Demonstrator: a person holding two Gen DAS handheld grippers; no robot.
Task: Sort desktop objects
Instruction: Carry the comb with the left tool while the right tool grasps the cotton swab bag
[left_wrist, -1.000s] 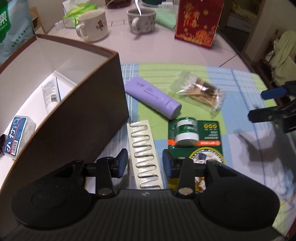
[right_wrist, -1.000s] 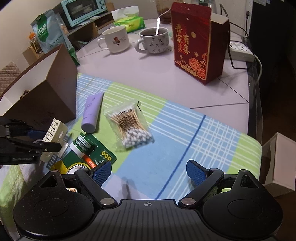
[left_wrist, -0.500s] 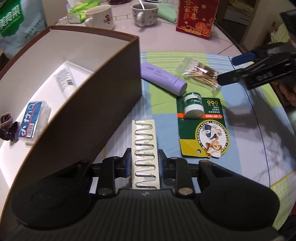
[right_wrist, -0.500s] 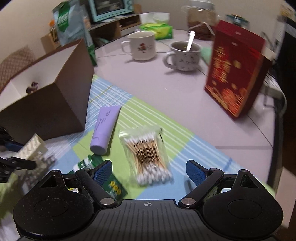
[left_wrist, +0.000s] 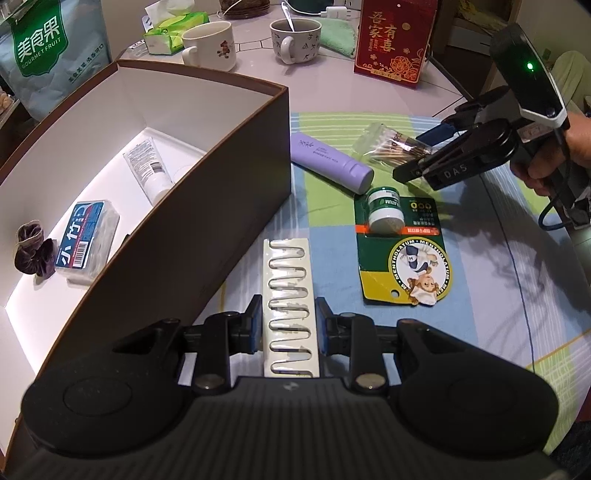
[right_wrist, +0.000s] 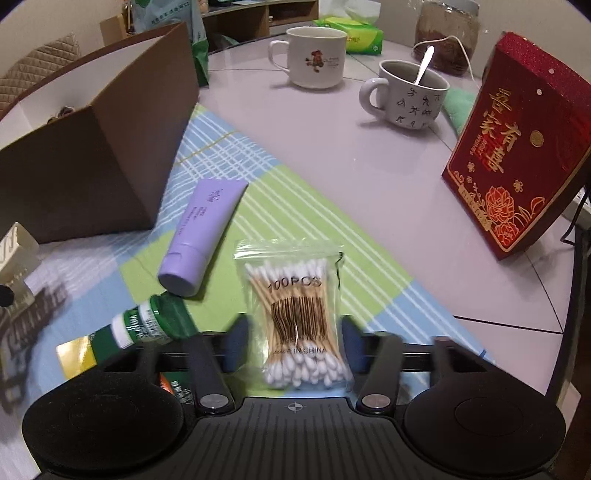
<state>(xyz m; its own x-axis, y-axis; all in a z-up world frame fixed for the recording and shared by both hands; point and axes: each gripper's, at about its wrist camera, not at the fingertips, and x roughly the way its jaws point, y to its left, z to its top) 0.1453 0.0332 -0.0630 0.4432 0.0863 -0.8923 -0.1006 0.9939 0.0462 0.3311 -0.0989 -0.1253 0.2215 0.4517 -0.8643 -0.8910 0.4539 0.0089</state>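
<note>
My left gripper (left_wrist: 289, 325) is shut on a white strip with a zigzag cut-out (left_wrist: 288, 280), held just right of the brown box (left_wrist: 221, 206). On the plaid cloth (left_wrist: 480, 295) lie a purple tube (left_wrist: 328, 162), a green Mentholatum card with a small jar (left_wrist: 402, 254) and a bag of cotton swabs (right_wrist: 295, 306). My right gripper (right_wrist: 293, 347) is down over the swab bag, one finger on each side of it. Its fingers are blurred and still apart. A hand holds that right gripper (left_wrist: 417, 155) in the left wrist view.
The box holds a white tube (left_wrist: 147, 170), a blue and red pack (left_wrist: 86, 236) and a dark purple scrunchie (left_wrist: 33, 247). Behind the cloth stand two mugs (right_wrist: 317, 55) (right_wrist: 410, 96), a red gift box (right_wrist: 517, 162), a tissue pack (left_wrist: 170, 31) and a snack bag (left_wrist: 44, 55).
The left gripper closed on the white strip and lifted it back. The right gripper swung over to the swab bag, lowered around it and narrowed its fingers.
</note>
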